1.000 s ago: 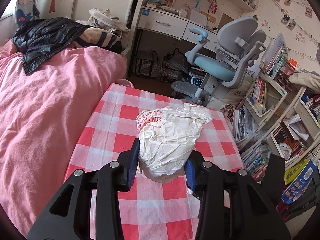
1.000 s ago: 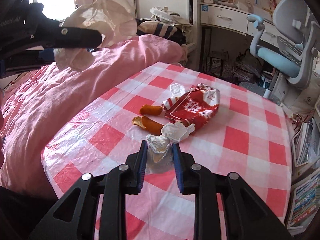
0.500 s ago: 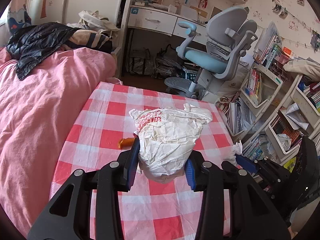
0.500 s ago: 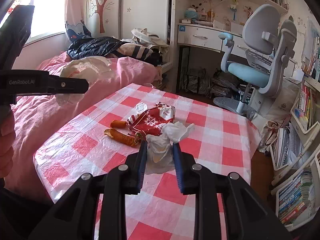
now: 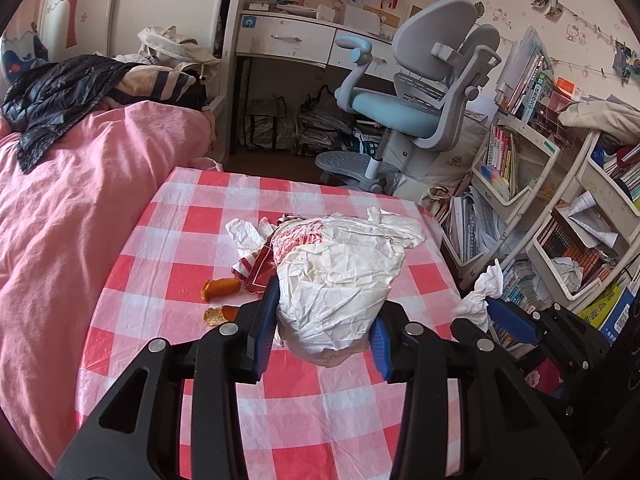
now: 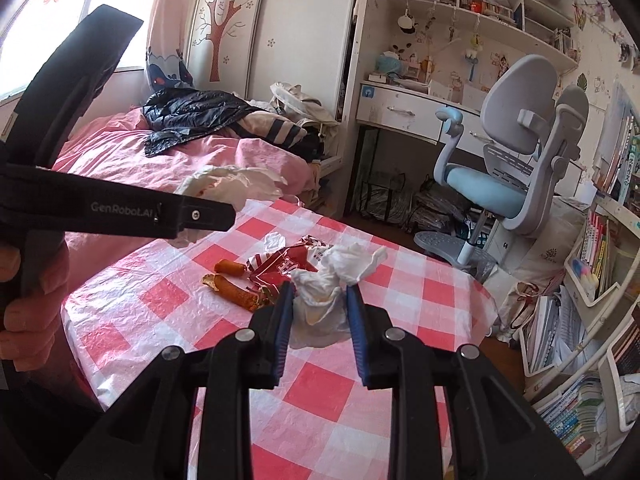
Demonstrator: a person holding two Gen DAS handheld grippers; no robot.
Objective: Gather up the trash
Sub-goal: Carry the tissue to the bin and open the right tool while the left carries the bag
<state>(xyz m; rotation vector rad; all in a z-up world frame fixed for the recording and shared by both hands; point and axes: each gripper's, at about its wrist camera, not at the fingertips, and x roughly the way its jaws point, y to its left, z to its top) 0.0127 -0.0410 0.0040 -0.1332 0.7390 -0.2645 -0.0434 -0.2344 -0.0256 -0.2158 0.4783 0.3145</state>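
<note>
My left gripper (image 5: pixel 326 320) is shut on a crumpled white plastic bag (image 5: pixel 340 276) with red print, held above the checked table (image 5: pixel 160 320). My right gripper (image 6: pixel 319 292) is shut on a wad of white tissue (image 6: pixel 336 268), lifted off the cloth. In the left wrist view it shows at the right (image 5: pixel 486 312) with the tissue (image 5: pixel 482 292). On the table lie a red snack wrapper (image 6: pixel 280 268), two orange food pieces (image 6: pixel 230 267) (image 6: pixel 236 292) and a small white tissue (image 6: pixel 273 240). The right wrist view shows the left gripper (image 6: pixel 192 216) with the bag (image 6: pixel 228 184) at the left.
A pink bed (image 5: pixel 60 220) with a black jacket (image 5: pixel 60 92) borders the table's left side. A grey-blue desk chair (image 5: pixel 420 112) and a desk stand beyond it. Crowded bookshelves (image 5: pixel 540 220) line the right. A hand (image 6: pixel 24 280) grips the left tool.
The right gripper lifted the tissue off the table and came up beside the left one. The left gripper with the bag shifted, so the wrapper and food pieces entered its view.
</note>
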